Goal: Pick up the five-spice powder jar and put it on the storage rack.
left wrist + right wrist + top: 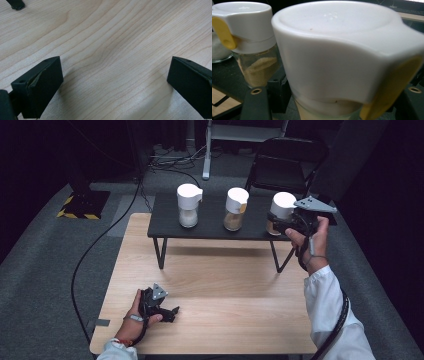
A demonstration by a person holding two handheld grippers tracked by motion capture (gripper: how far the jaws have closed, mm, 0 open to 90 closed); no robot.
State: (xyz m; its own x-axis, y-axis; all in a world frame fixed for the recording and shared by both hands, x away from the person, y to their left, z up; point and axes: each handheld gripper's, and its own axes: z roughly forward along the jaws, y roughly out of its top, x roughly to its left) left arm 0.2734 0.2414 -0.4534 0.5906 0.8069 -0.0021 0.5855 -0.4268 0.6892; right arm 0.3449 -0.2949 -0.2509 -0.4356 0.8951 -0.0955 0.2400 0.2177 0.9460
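Observation:
Three glass jars with white lids stand in a row on a low black shelf (210,227) at the far side of the wooden table (220,285). My right gripper (276,223) is shut on the rightmost jar (281,204). In the right gripper view this jar (332,50), with a yellow tab on its lid, sits between the jaws of the right gripper (332,106). The middle jar (236,209) (249,37) holds tan powder, and the left jar (188,205) holds white grains. My left gripper (172,312) (115,72) rests open on the wood near the front left, with nothing between its jaws.
A black folding chair (285,165) stands behind the shelf. A black cable (95,245) runs over the grey floor to the left of the table. A black and yellow striped base (82,205) sits at the far left.

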